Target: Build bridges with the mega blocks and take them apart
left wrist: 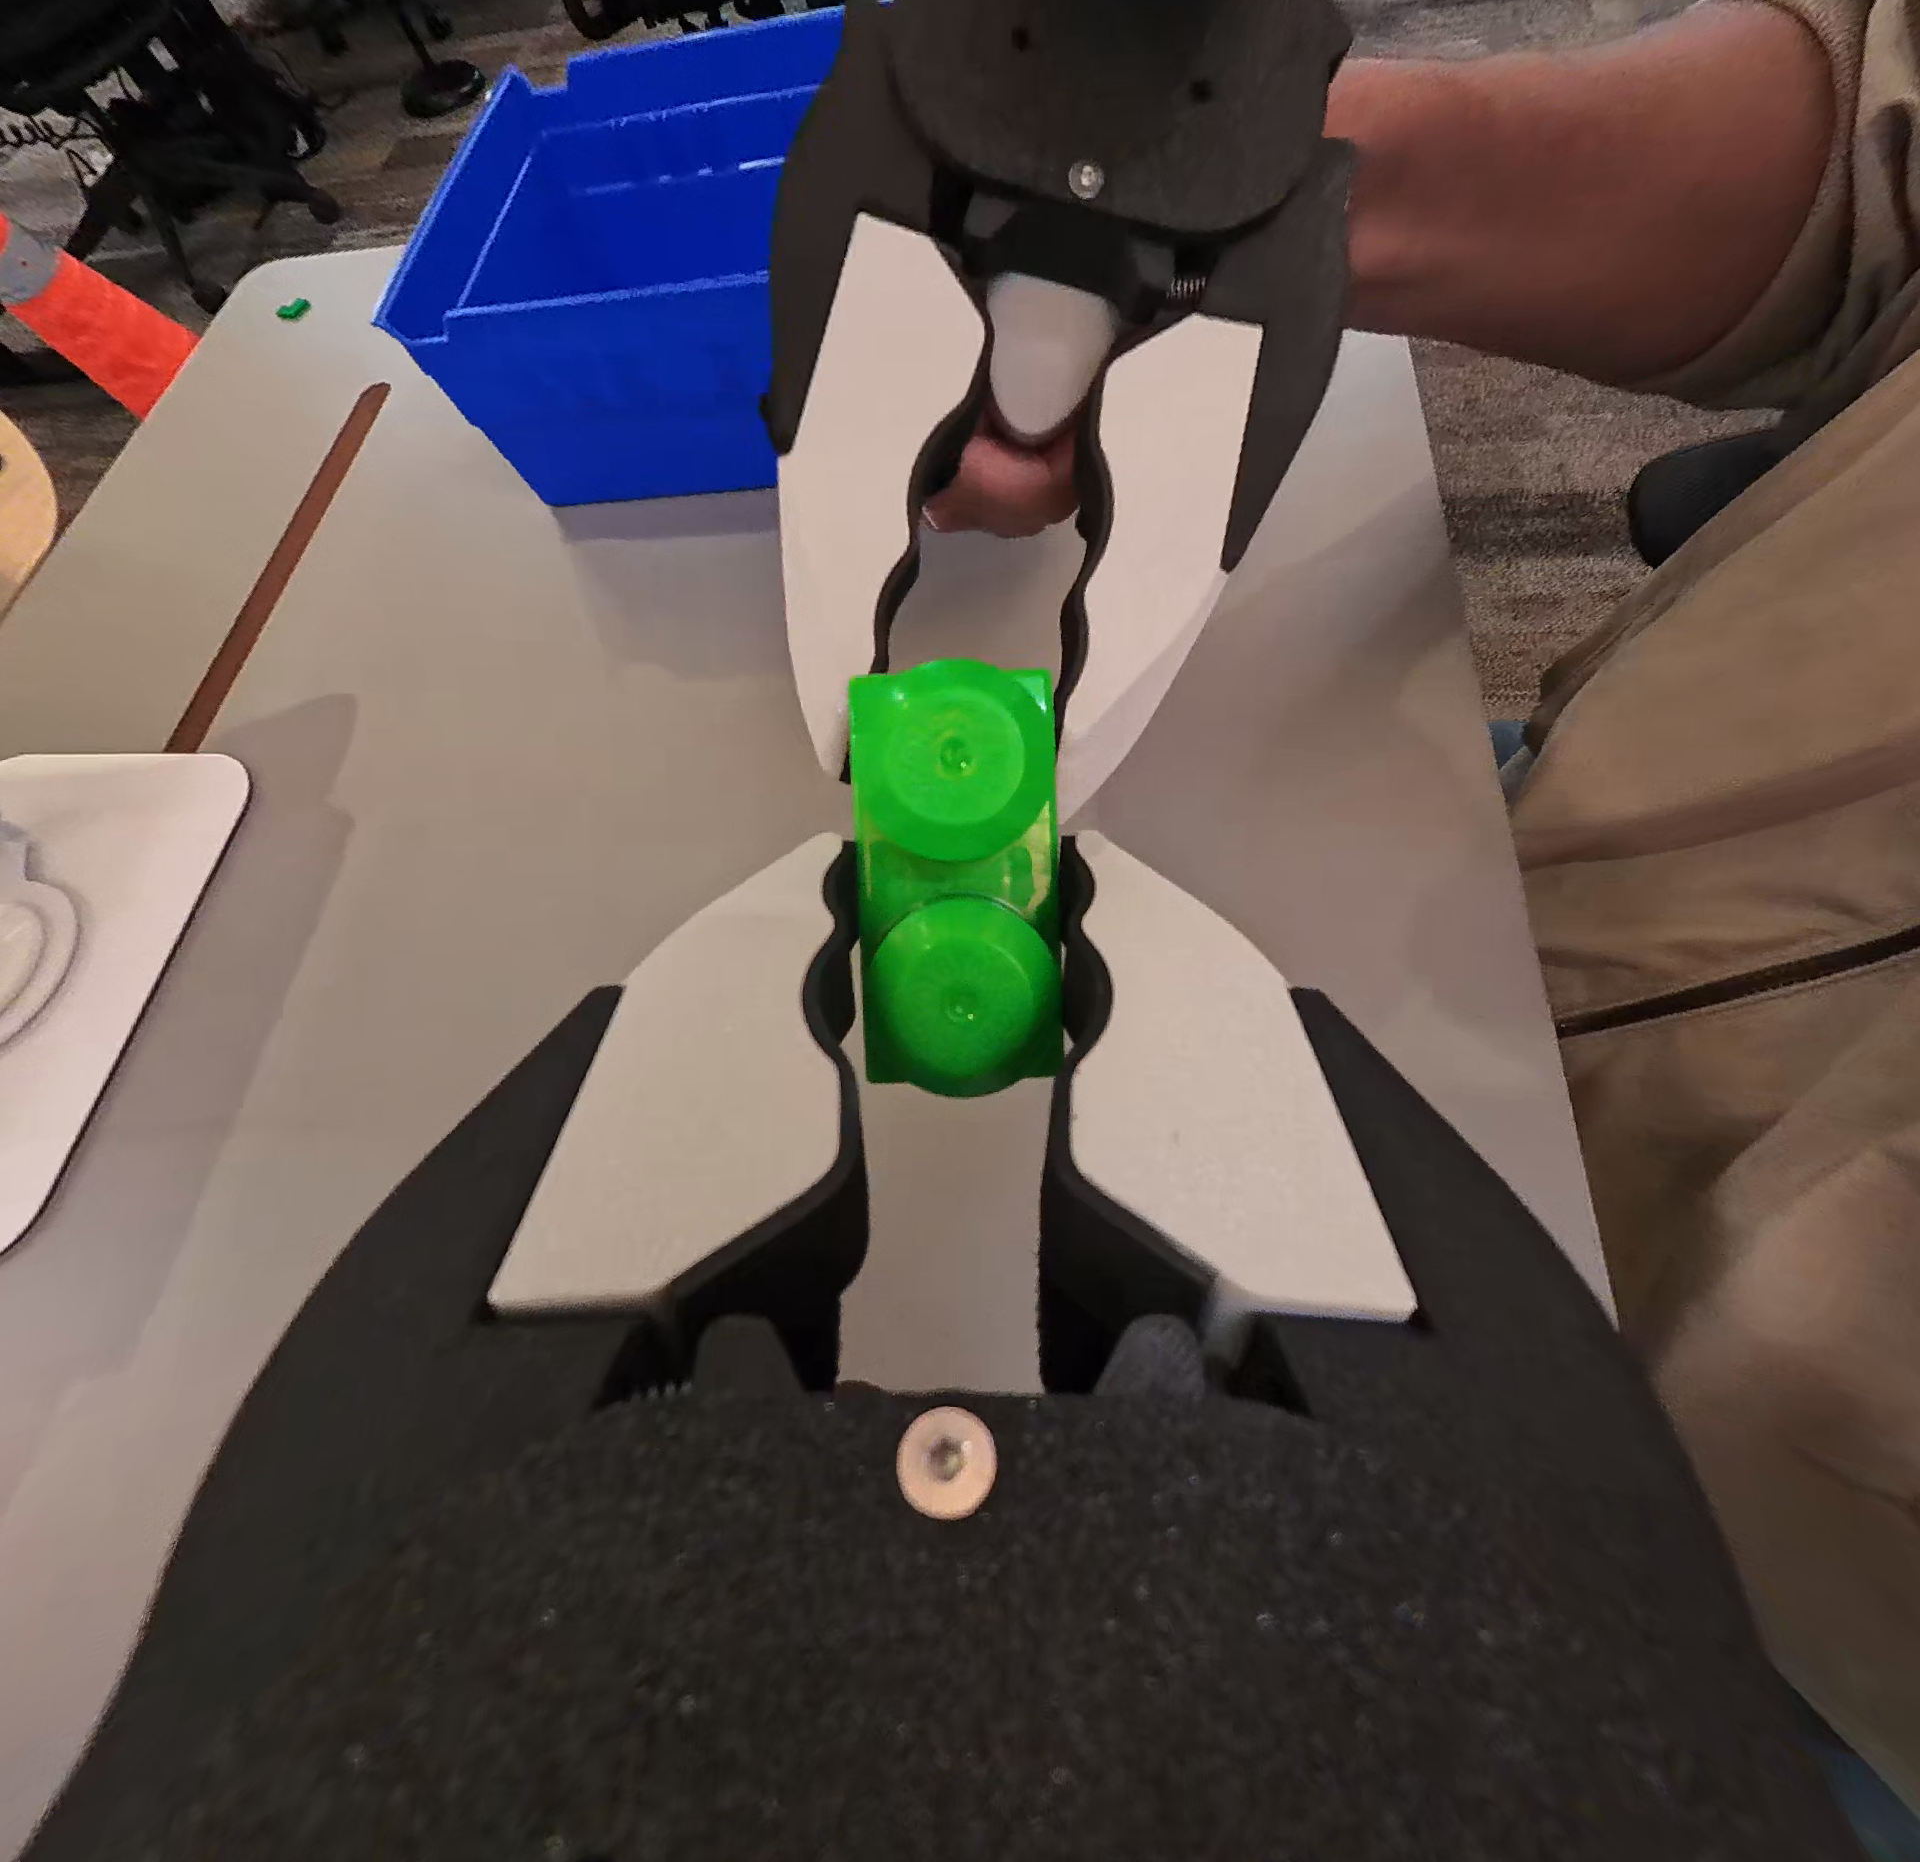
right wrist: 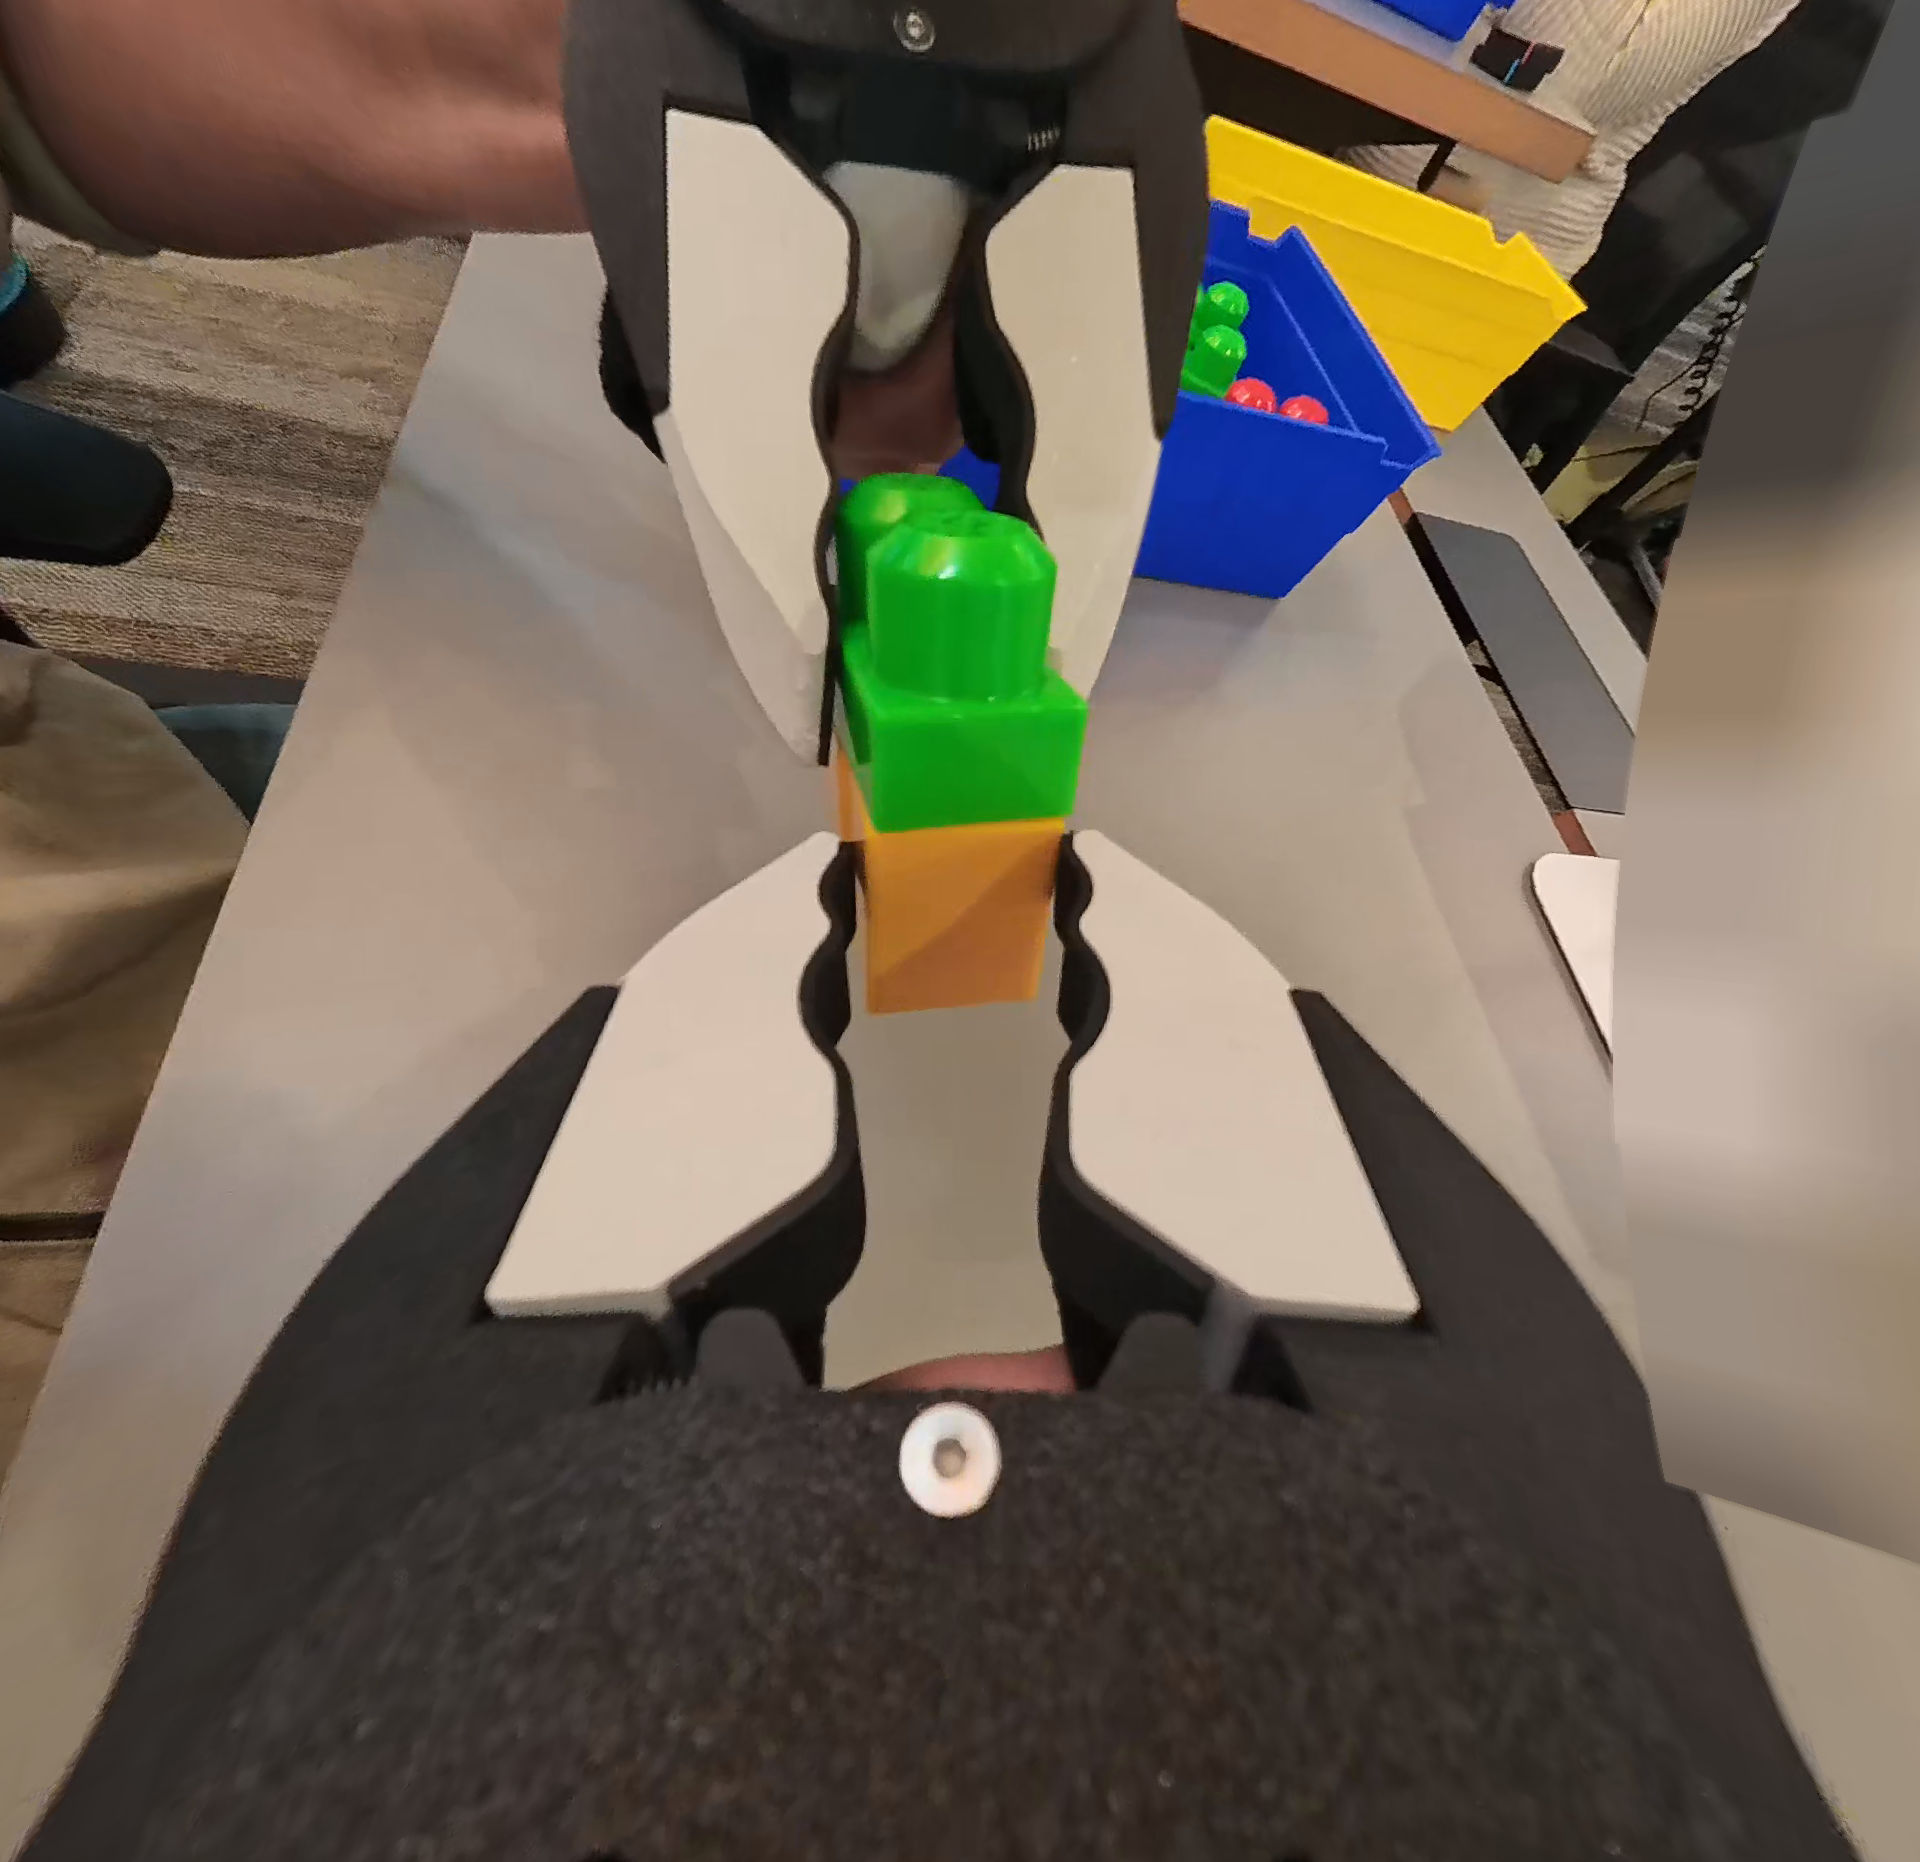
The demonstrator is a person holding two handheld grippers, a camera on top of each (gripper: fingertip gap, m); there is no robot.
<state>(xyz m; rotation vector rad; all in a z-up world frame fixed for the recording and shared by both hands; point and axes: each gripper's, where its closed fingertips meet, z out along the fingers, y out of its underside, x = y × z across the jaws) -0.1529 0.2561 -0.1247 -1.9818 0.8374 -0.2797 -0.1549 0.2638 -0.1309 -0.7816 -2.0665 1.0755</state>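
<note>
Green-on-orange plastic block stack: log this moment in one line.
left claw: shut on green two-stud plastic block | right claw: shut on orange plastic block underneath | blocks: joined

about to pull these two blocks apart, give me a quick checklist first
1. Left tool clamped on the green block: ok.
2. Right tool clamped on the orange block: ok.
3. Blocks joined, green on top of orange: ok.
4. Stack lifted off the table: cannot tell.
5. Blue bin clear of both tools: ok.
</note>
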